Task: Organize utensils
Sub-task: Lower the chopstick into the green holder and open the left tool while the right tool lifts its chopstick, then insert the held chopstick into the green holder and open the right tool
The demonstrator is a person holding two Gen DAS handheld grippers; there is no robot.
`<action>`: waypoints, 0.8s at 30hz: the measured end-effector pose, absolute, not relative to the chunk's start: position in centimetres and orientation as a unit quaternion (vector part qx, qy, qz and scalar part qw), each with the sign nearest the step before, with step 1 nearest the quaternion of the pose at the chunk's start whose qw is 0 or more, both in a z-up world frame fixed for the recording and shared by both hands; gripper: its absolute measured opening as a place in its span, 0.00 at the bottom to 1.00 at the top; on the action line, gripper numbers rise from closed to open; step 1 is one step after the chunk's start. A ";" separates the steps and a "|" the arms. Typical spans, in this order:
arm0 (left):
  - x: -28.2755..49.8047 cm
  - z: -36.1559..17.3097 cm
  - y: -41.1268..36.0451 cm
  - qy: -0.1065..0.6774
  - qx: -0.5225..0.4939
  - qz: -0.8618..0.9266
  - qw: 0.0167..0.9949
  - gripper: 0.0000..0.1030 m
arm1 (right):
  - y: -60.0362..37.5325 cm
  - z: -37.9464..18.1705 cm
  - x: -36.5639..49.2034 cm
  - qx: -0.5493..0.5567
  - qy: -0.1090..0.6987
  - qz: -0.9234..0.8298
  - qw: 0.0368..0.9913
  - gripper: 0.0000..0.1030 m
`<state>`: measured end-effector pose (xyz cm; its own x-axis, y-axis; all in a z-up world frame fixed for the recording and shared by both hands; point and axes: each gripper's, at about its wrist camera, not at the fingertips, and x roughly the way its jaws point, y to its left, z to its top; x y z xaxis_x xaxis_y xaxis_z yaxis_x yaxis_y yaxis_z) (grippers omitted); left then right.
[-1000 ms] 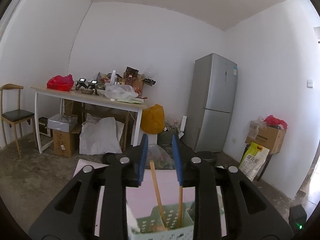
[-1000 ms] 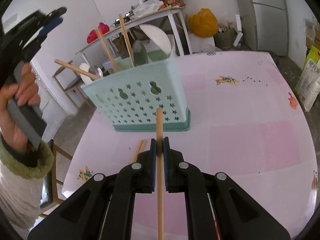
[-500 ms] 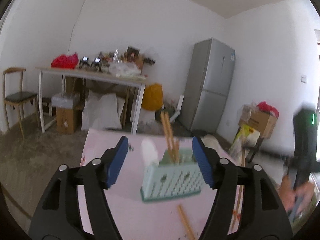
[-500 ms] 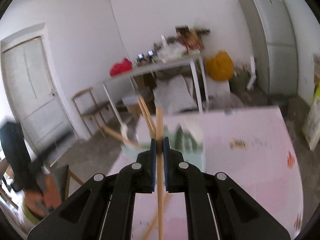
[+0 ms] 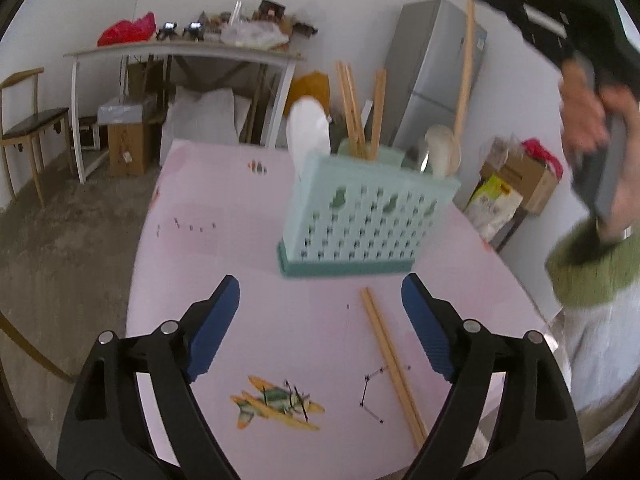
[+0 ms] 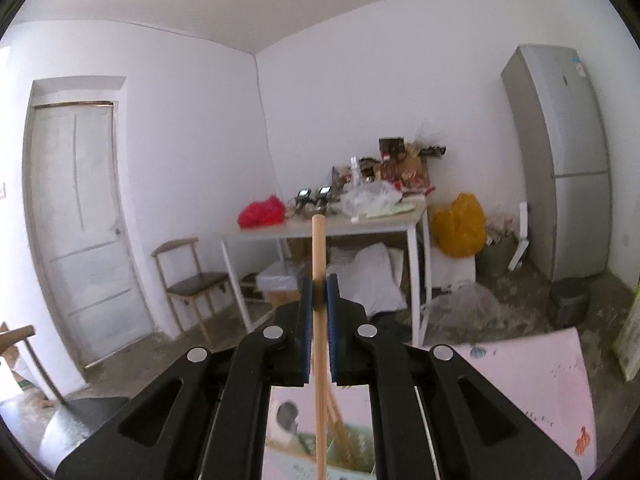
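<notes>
Chopsticks, a wooden pair, lie on my pink table just before the mint utensil basket, between my left gripper jaws, which have just been spreading and touch nothing. My right gripper pinches one upright chopstick, raised above that basket.

White walls all round, bare grey floor. Far off, a cluttered white table, a wooden chair left, a panelled door, a tall silver fridge right.
</notes>
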<state>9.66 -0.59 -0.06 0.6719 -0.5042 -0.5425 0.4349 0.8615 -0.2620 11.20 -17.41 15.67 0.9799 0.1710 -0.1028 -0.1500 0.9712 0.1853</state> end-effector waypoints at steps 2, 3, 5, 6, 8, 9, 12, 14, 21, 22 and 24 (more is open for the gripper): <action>9.8 -0.3 -0.9 0.319 -0.049 -0.256 0.911 0.78 | -16.9 15.9 11.8 0.078 0.046 0.065 0.994 0.07; 9.8 -0.4 -0.9 0.319 -0.047 -0.254 0.912 0.79 | -16.7 15.9 12.0 0.077 0.043 0.060 0.994 0.07; 9.8 -0.6 -1.0 0.316 -0.041 -0.250 0.915 0.81 | -16.5 15.8 12.8 0.075 0.036 0.052 0.995 0.07; 10.0 -0.3 -1.1 0.314 -0.039 -0.248 0.915 0.81 | -16.4 15.6 13.2 0.072 0.031 0.046 0.996 0.07; 10.0 -0.4 -1.1 0.311 -0.034 -0.246 0.917 0.81 | -16.2 15.0 14.4 0.068 0.033 0.042 0.996 0.07; 9.9 -0.4 -1.2 0.310 -0.032 -0.245 0.918 0.82 | -16.2 14.6 14.8 0.069 0.036 0.041 0.996 0.07; 9.9 -0.4 -1.3 0.308 -0.025 -0.244 0.919 0.84 | -15.6 12.9 15.9 0.052 0.043 0.030 0.997 0.07; 10.0 -0.5 -1.4 0.310 -0.020 -0.244 0.919 0.85 | -15.5 11.6 16.6 0.046 0.058 0.027 0.997 0.07; 10.2 -0.7 -1.5 0.314 -0.011 -0.239 0.919 0.86 | -15.9 7.5 16.6 0.037 0.118 0.030 0.992 0.07; 10.2 -0.8 -1.5 0.315 -0.010 -0.239 0.918 0.87 | -16.0 7.2 16.3 0.037 0.122 0.029 0.991 0.07; 10.2 -0.8 -1.6 0.316 -0.009 -0.239 0.918 0.87 | -16.4 6.8 15.6 0.038 0.130 0.026 0.991 0.08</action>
